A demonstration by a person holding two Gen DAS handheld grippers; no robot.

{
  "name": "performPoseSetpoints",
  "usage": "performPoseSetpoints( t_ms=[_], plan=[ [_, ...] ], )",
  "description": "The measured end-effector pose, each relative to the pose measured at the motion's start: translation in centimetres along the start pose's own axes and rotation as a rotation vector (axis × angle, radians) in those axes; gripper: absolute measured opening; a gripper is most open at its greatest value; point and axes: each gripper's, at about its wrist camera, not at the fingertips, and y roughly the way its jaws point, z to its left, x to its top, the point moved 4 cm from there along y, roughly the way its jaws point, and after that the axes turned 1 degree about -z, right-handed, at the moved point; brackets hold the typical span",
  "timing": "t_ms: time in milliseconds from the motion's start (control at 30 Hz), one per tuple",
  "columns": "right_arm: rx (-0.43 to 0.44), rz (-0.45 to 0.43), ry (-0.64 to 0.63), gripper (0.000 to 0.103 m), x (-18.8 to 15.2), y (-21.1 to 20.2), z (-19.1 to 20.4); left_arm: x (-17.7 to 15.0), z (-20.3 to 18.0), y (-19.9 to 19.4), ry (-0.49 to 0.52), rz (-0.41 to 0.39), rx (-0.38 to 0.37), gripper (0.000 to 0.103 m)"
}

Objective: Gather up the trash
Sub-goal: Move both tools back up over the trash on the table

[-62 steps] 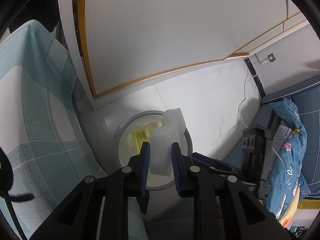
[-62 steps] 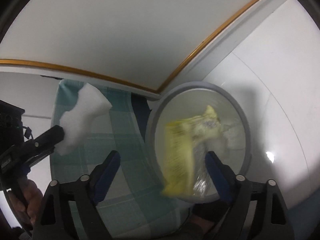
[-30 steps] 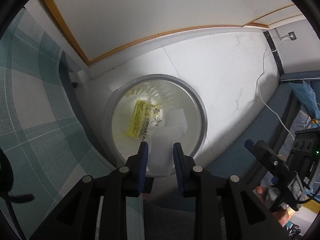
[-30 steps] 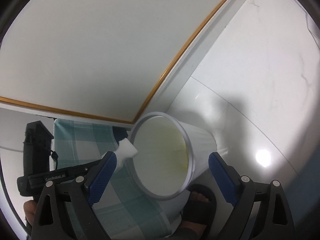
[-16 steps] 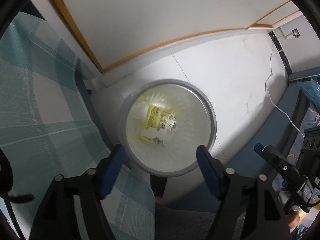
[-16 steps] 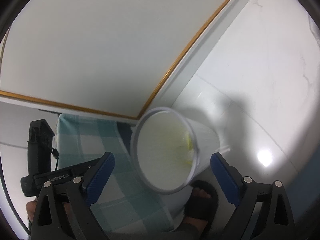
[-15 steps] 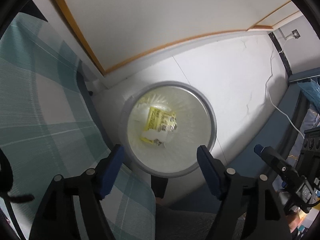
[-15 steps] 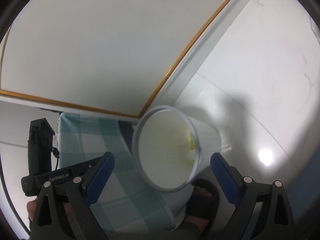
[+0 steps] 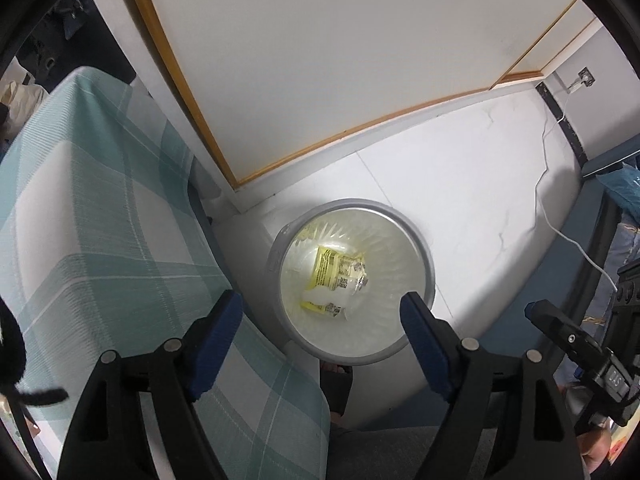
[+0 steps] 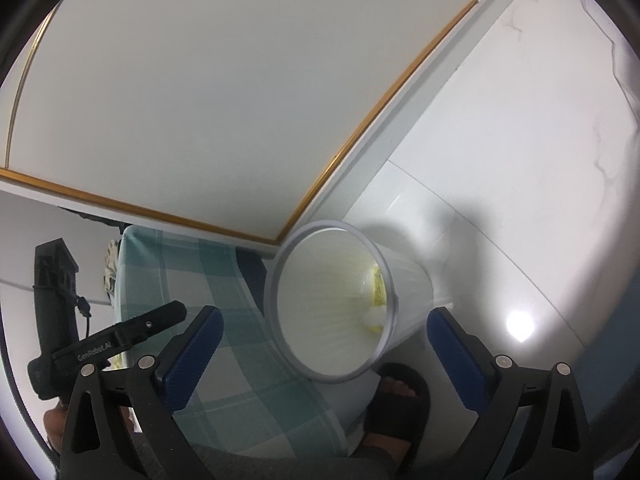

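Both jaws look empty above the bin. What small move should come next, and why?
Probably lift both grippers away from the bin to seek more trash. The left gripper, its jaws just opened, and the right gripper hold nothing; the yellow wrapper and white piece lie inside.

Wrapper (image 9: 334,274) print too small to read. Right view: bin (image 10: 280,312) wall hides most trash. Foot (image 10: 394,396) partly behind bin.

A white wall panel (image 9: 340,60) edged in orange-gold trim (image 9: 172,68) fills the upper view; below it runs a pale skirting; the floor (image 9: 460,208) is glossy white tile with faint veining and a bright glare spot (image 10: 519,326); a teal-and-white checked cover (image 9: 92,220) drapes furniture at left; a white cable (image 9: 576,244) trails across the floor at right.
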Motion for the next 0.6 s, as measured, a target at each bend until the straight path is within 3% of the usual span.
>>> performPoseSetpoints(
  t_ms=[400,600],
  plan=[
    [-0.034,-0.092,-0.067,0.103,0.3,-4.6,3.0,-1.1,0.4,-5.2,-0.018,-0.121,-0.012,0.078],
    [-0.022,-0.177,-0.162,0.103,0.5,-7.7,7.3,-2.4,2.7,-9.2,-0.085,-0.219,-0.025,0.078]
  ],
)
